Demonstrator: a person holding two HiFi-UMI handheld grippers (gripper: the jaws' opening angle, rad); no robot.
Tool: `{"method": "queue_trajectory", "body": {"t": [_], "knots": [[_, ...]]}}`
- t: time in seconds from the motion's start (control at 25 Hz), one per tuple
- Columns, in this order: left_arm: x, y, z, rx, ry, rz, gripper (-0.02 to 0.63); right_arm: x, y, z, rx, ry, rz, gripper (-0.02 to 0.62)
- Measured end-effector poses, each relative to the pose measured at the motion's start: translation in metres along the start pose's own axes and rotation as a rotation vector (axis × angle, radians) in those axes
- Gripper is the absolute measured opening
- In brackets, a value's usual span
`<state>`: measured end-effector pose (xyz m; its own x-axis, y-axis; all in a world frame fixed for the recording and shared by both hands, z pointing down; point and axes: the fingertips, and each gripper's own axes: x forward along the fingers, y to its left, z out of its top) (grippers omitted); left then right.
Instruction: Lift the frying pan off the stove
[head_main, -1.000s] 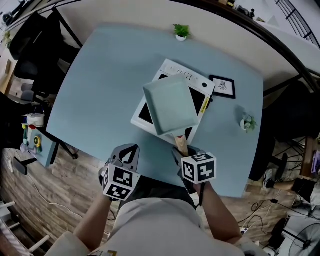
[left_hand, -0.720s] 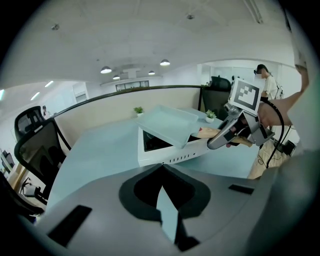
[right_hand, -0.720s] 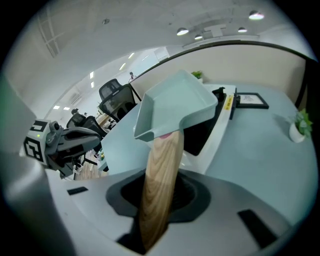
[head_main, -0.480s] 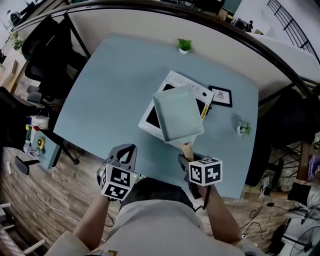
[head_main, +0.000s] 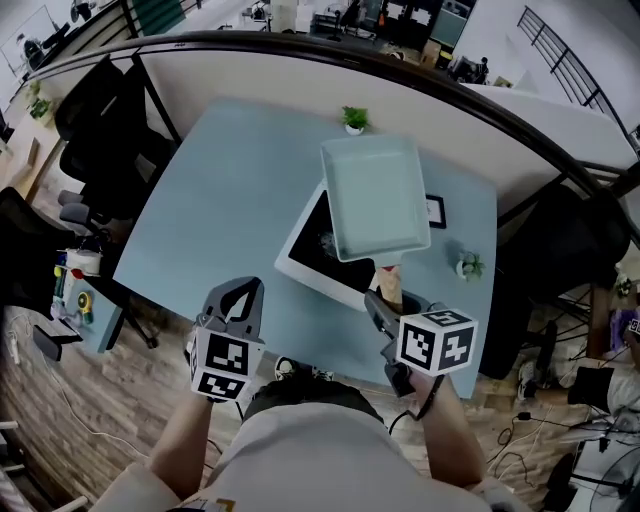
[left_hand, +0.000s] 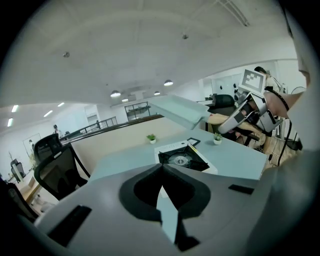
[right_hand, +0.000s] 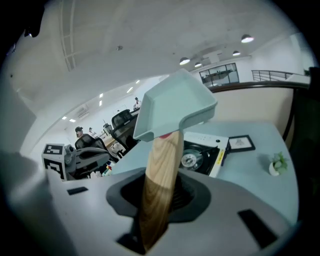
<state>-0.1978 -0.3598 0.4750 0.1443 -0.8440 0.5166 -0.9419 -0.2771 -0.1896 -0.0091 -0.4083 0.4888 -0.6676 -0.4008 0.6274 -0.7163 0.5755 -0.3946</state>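
Note:
A pale green square frying pan (head_main: 375, 200) with a wooden handle (head_main: 390, 279) hangs in the air above the white stove (head_main: 312, 262), clear of its black burner top. My right gripper (head_main: 384, 300) is shut on the handle, which runs between its jaws in the right gripper view (right_hand: 161, 186), with the pan (right_hand: 172, 107) tilted up over the stove (right_hand: 201, 155). My left gripper (head_main: 244, 292) hovers at the table's near edge, shut and with nothing in it. Its own view shows the jaw tips (left_hand: 161, 170) meeting, the stove (left_hand: 182, 157) beyond and the raised pan (left_hand: 181, 109).
The light blue table (head_main: 220, 200) carries a small potted plant (head_main: 354, 120) at the back, another (head_main: 468, 266) at the right, and a framed picture (head_main: 436, 210) half hidden by the pan. Office chairs (head_main: 95, 130) and a cluttered side table (head_main: 75, 290) stand at the left.
Both grippers have risen. The pan, held by its handle, has lifted off the stove and moved further from me, and the burner that it covered now shows.

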Motion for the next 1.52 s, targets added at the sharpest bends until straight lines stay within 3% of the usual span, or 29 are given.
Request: {"method": "queue_trajectory", "body": {"t": [0.36, 0.56, 0.84, 1.52], "knots": [[-0.049, 0.016, 0.103, 0.065, -0.23, 0.047, 0.003, -0.065, 0.024, 0.066, -0.043, -0.179, 0.011, 0.097], [-0.07, 0.023, 0.139, 0.083, -0.33, 0.068, 0.003, -0.093, 0.035, 0.086, -0.043, -0.255, 0.042, 0.097], [-0.077, 0.021, 0.145, 0.097, -0.33, 0.067, 0.003, -0.122, 0.033, 0.094, -0.101, -0.292, 0.007, 0.097], [-0.082, 0.012, 0.164, 0.135, -0.359, 0.07, 0.003, -0.128, 0.028, 0.096, -0.105, -0.297, 0.012, 0.098]]}}
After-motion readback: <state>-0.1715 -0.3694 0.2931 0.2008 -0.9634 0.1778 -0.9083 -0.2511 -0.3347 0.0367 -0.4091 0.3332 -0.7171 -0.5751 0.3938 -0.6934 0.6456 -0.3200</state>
